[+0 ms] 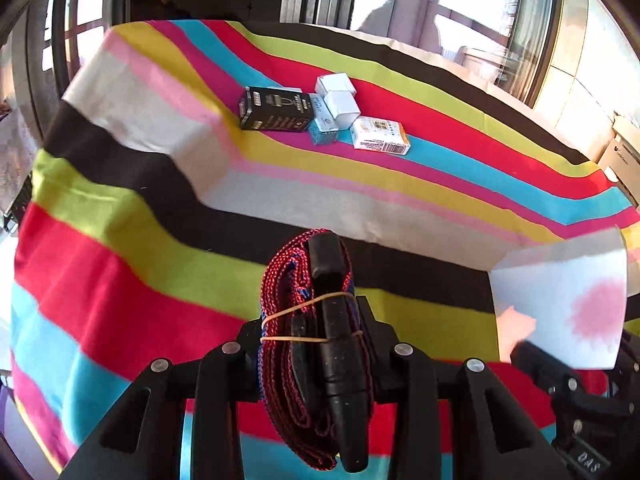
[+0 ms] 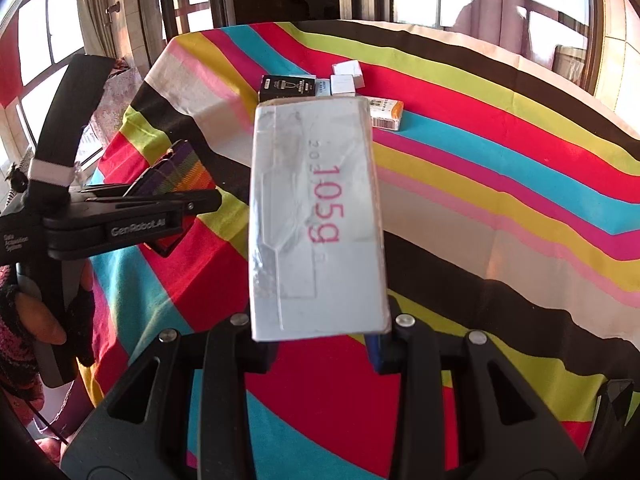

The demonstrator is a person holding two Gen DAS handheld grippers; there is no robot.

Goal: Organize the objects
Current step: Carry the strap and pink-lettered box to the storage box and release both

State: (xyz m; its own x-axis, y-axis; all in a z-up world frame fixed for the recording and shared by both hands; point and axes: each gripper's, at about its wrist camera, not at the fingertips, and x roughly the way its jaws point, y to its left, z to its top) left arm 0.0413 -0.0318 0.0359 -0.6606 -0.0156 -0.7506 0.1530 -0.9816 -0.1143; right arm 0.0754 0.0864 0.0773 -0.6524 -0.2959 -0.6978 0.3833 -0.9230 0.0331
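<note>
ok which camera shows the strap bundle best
The left wrist view: the red strap bundle fills the centre, clamped in the left gripper, its rubber band and black buckle clear. The right wrist view shows only a side glimpse of it at the left edge, beside the white packet in the right gripper.

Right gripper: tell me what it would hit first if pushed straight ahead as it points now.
Holding the white packet, the right gripper points at the cluster of small boxes on the striped cloth; probably the packet would meet those first, though depth is unclear.
</note>
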